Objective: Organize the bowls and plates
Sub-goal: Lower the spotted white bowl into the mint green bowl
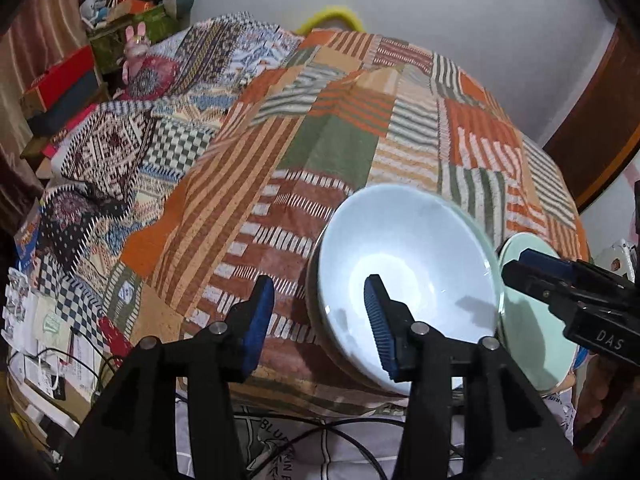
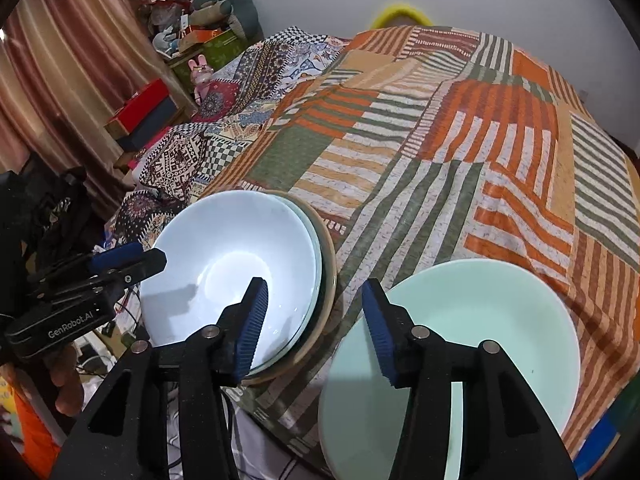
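Both grippers are matte black plastic: the left gripper point(image 1: 318, 322) and right gripper point(image 2: 316, 326) carry ribbed blue finger pads point(image 1: 376, 312) and round silver screws point(image 2: 420, 332). White lettering marks their bodies, "GenRobot.AI" on the left; a bare hand point(image 2: 66, 380) shows skin.

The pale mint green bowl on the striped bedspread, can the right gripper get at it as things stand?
Probably yes. The right gripper is open and hangs over the near rim of the pale mint green bowl, with nothing between them. The white bowl stack sits off to the side.

Both wrist views look forward and down, close over the bed point(image 1: 344, 148), sharing the white bowl point(image 1: 404, 272).
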Demonstrator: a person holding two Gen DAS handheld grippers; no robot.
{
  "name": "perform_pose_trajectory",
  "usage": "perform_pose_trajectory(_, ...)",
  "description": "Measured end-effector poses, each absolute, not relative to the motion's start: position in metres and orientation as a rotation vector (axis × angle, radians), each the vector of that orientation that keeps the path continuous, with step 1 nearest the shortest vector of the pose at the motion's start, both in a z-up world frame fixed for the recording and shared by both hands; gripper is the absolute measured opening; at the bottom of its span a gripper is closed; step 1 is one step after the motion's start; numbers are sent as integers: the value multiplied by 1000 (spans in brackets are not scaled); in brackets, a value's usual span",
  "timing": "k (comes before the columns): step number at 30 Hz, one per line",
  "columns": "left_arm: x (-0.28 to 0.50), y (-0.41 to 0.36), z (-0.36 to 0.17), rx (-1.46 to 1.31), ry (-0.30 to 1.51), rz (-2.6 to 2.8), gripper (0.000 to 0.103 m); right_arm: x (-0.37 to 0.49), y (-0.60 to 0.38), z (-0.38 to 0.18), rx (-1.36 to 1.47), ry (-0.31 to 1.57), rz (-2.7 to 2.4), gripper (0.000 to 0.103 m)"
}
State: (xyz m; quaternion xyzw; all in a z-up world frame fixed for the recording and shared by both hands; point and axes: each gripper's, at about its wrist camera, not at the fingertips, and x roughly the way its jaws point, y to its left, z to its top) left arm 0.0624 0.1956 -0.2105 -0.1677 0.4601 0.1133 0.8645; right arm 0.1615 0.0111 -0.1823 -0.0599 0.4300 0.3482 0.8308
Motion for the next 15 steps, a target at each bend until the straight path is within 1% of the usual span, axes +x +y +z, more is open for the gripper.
perform_pose_trajectory(15, 74, 203, -254, -468, 1042, 157, 46, 174, 31, -210, -127, 1000, 751, 45)
